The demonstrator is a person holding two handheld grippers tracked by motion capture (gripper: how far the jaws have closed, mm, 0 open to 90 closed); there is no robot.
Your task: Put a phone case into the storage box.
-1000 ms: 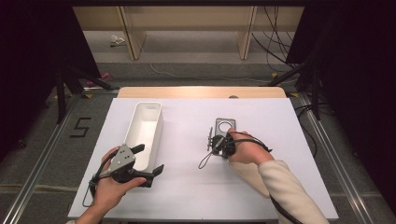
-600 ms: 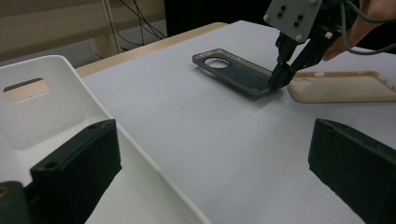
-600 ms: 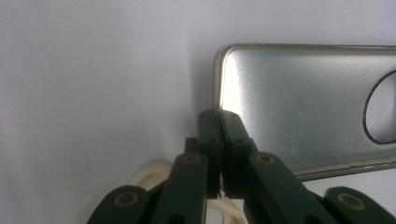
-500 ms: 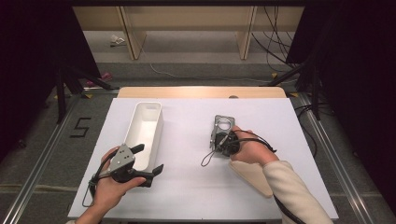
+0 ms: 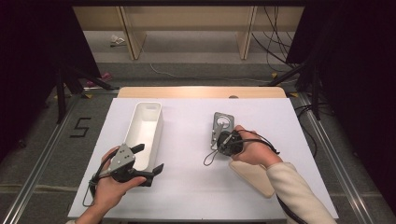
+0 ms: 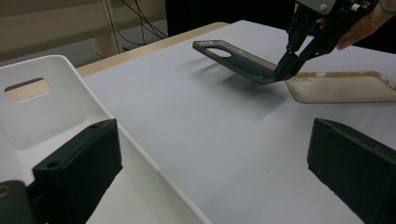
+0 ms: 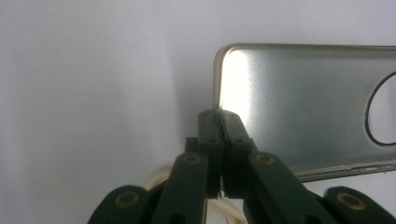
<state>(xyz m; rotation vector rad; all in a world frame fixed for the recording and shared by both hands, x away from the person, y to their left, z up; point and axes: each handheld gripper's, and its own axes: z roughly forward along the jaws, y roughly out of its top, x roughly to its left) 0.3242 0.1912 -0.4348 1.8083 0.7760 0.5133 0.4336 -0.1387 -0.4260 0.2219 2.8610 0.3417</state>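
The grey case (image 5: 222, 122) is off the table, tilted, pinched at one short edge by the right gripper (image 5: 219, 139), whose jaws are pressed together on its rim; in the right gripper view the pads meet on the case's (image 7: 299, 102) corner edge, its round camera hole at the far end; in the left gripper view the case (image 6: 233, 58) slopes up and away from the gripper (image 6: 299, 51) with its shadow on the sheet below. Just beside it, under the right hand (image 5: 254, 150), lies a beige case (image 5: 254, 176) flat on the table, apart from the grey one; nothing stands between the two. Well apart to the left is a white bin (image 5: 145, 131), long and open-topped, with a handle slot in its far wall; it holds nothing that can be seen. The left gripper (image 5: 148, 159) hangs at the bin's near end with jaws wide apart and nothing between them, one jaw over the bin's inside, the other over bare table. The table (image 5: 187, 186) is covered in white, with a wooden edge at the far side; beyond it are a grey floor, cables, wooden legs and dark stands; a figure 5 (image 5: 80, 127) is marked on the floor at left.
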